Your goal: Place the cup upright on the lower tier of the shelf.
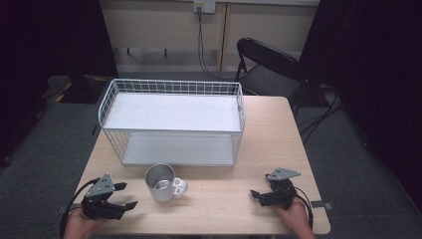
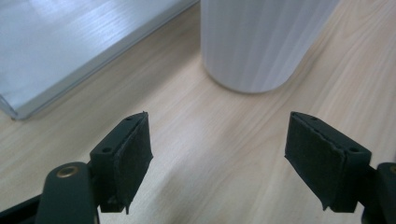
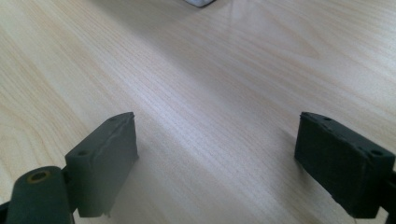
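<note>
Left gripper (image 1: pixel 123 195) low at table's (image 1: pixel 224 209) near-left corner, jaws spread toward metal mug (image 1: pixel 162 182), right gripper (image 1: pixel 255 194) near-right edge, apparently spread, empty.

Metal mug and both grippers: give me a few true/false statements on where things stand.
1. The metal mug stands upright on the table. True.
2. The mug sits inside the wire rack. False: it is on the table in front of the rack.
3. The left gripper is shut on the mug. False: it is open, and nothing sits between its jaws.
4. The right gripper is open. True.
5. A folding chair stands beyond the table. True.
</note>
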